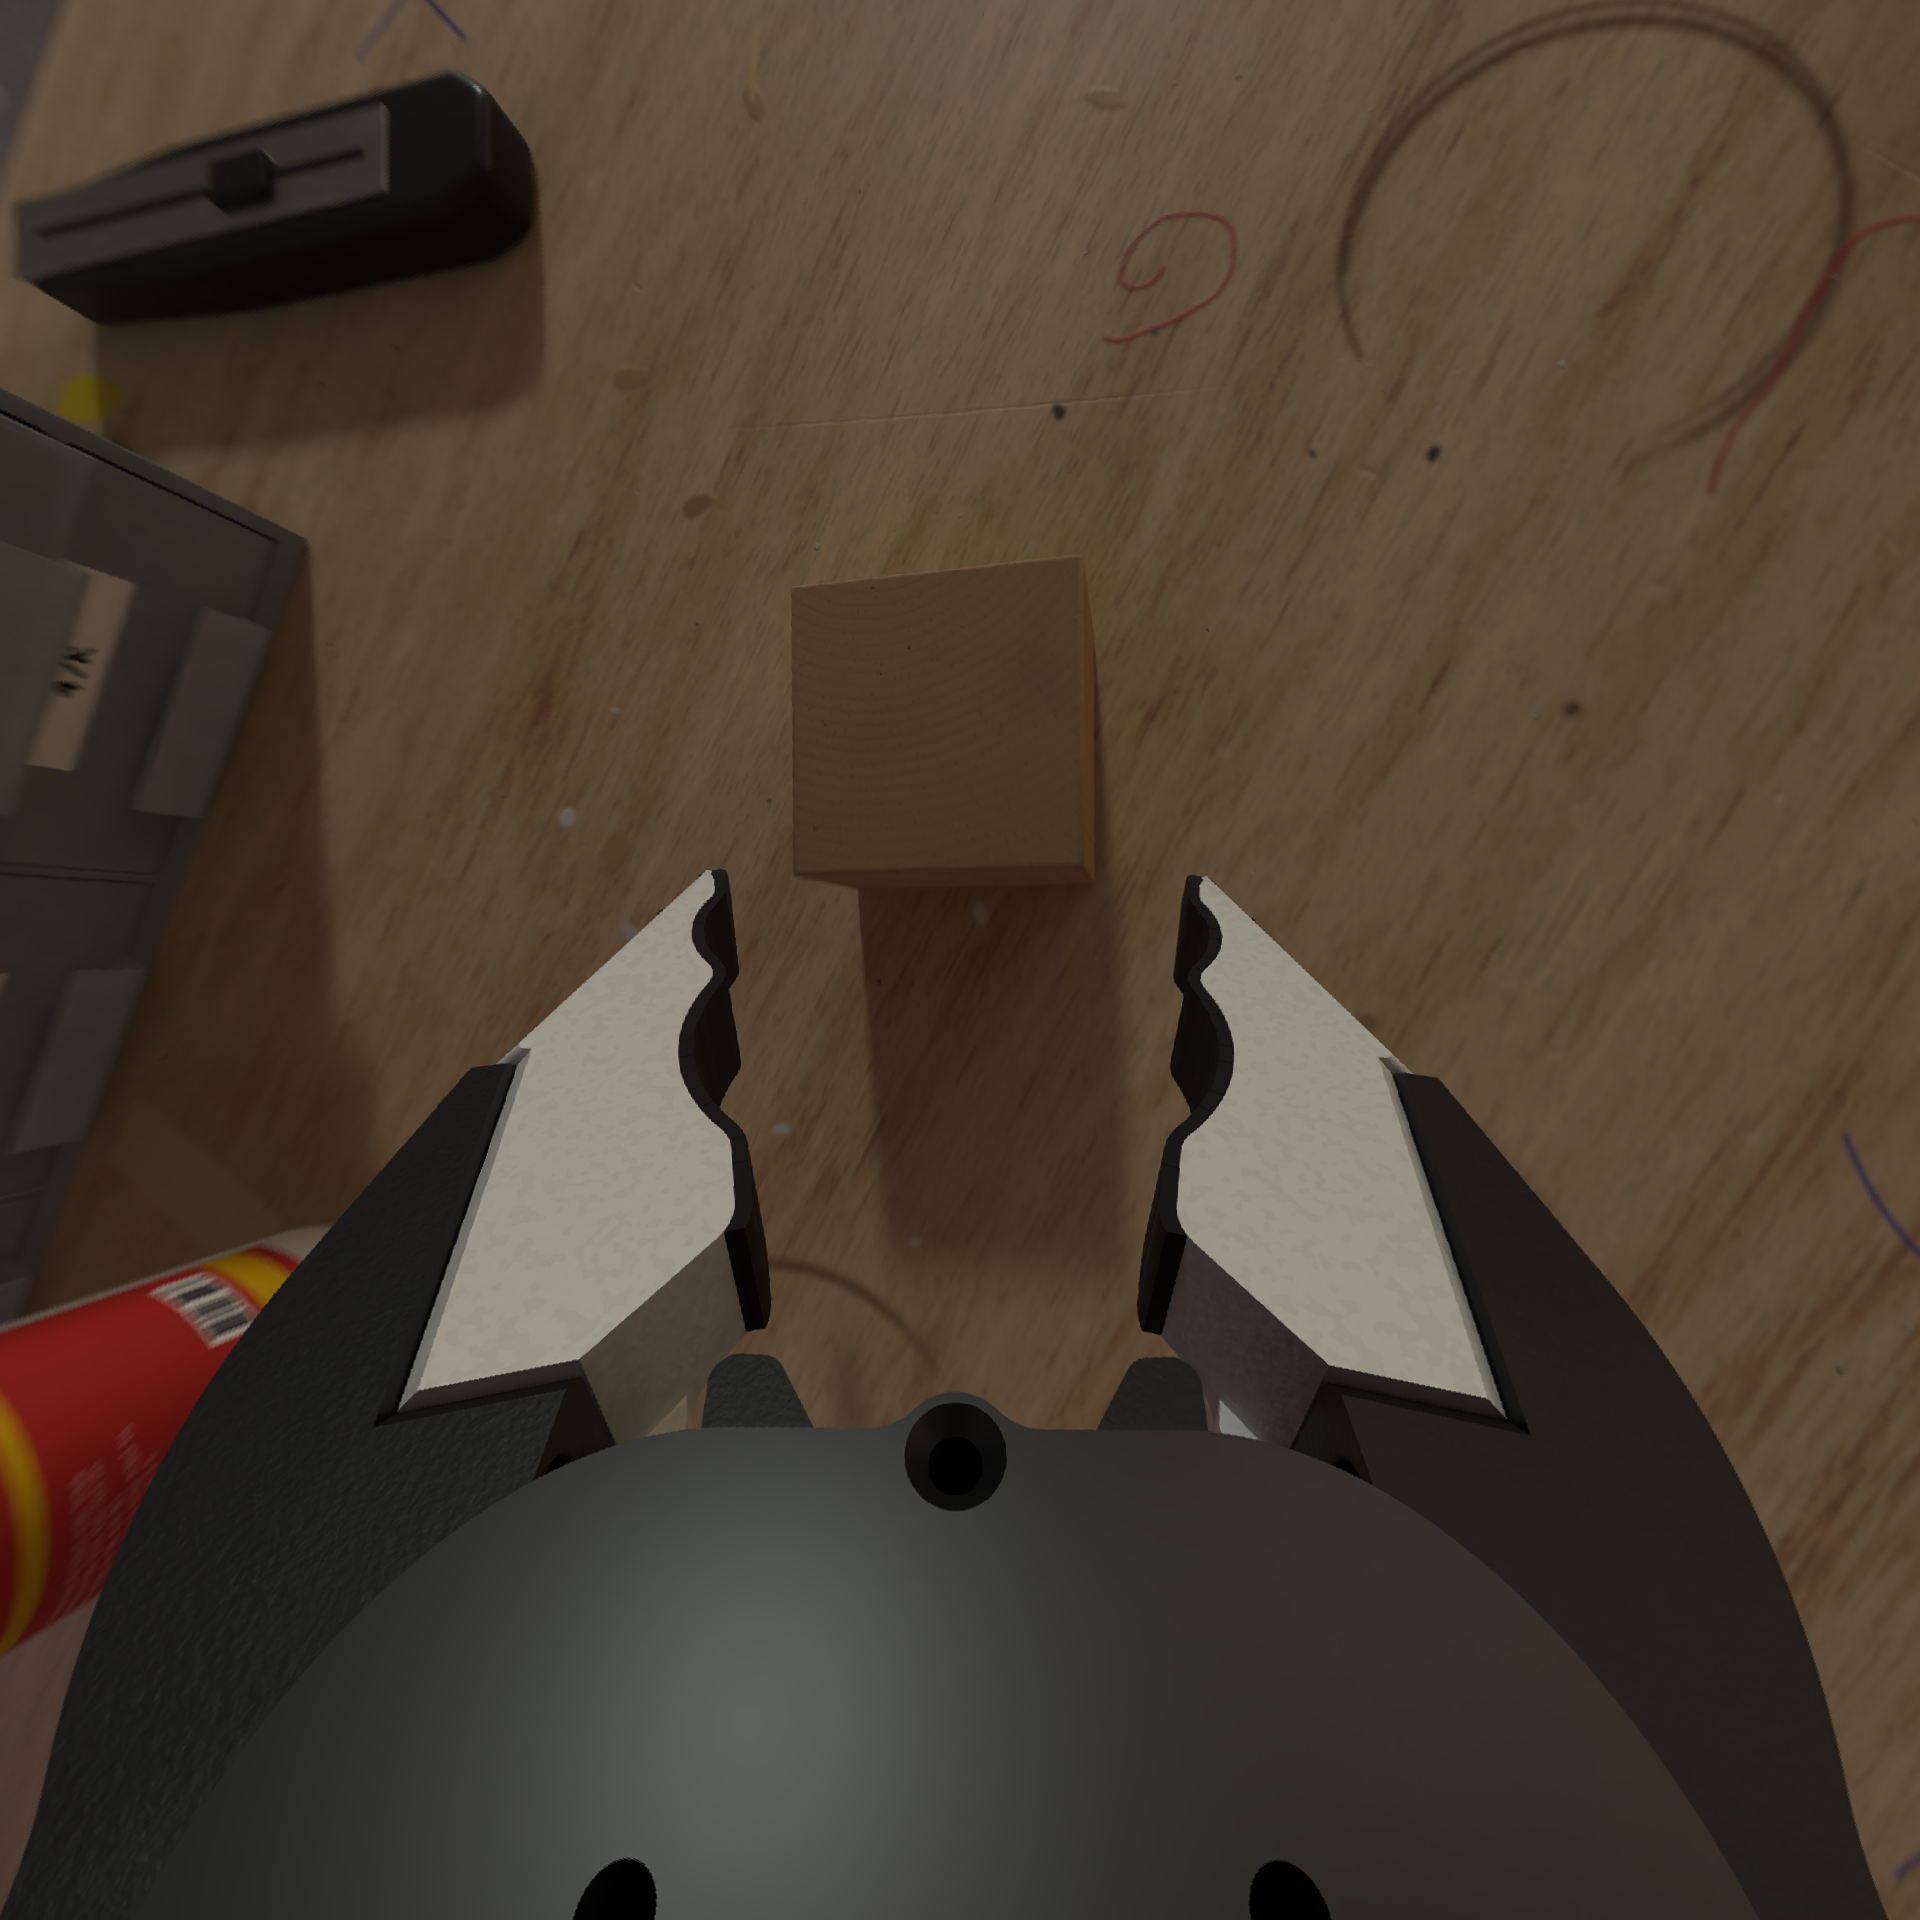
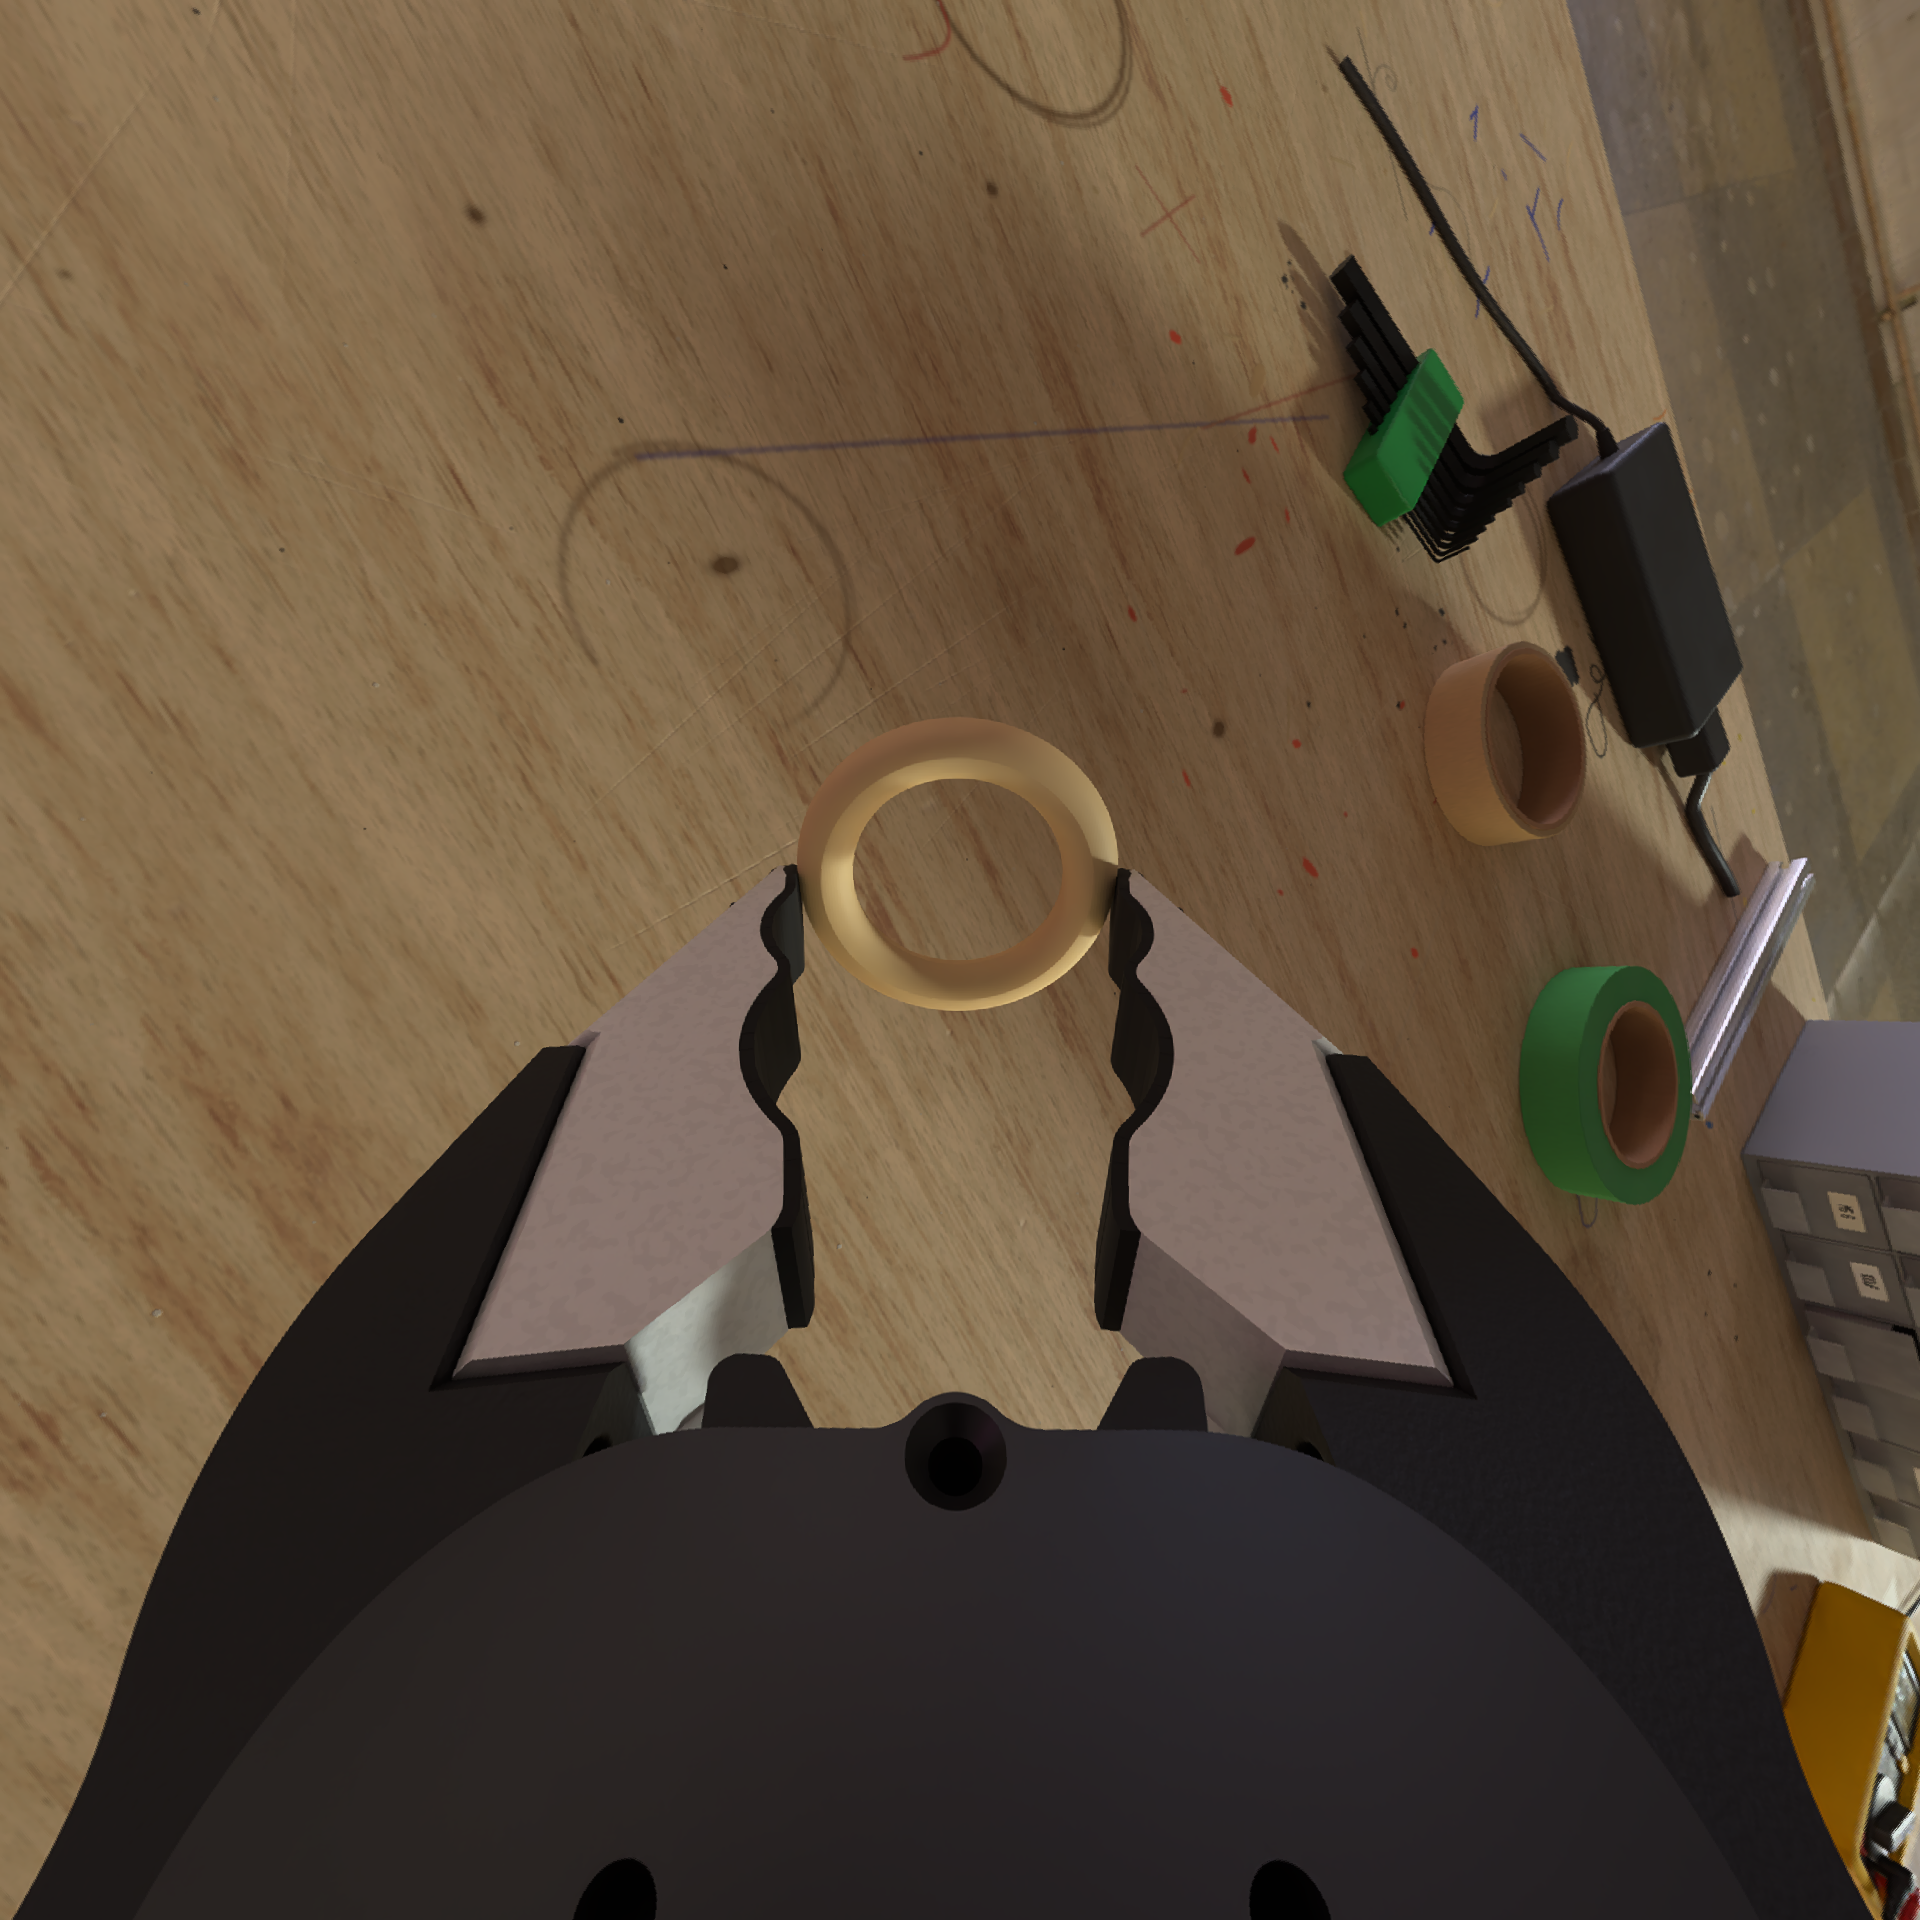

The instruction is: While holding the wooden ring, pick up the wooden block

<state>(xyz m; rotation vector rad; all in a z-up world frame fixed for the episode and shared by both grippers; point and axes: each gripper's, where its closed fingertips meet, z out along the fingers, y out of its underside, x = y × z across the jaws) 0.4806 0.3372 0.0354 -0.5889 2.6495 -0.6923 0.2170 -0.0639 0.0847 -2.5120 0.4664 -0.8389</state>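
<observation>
The right gripper [image 2: 954, 881] is clamped on the pale wooden ring [image 2: 958, 864], pinched at its outer edge by the very fingertips and held above the scuffed plywood table [image 2: 416, 727]. The left gripper [image 1: 954, 881] hovers with its jaws spread apart, empty, the square light-brown wooden block [image 1: 940, 722] resting on the table just ahead of its tips. The gap looks wider than the block, so a straight, centred descent, closing on the two side faces, should seat it well.
</observation>
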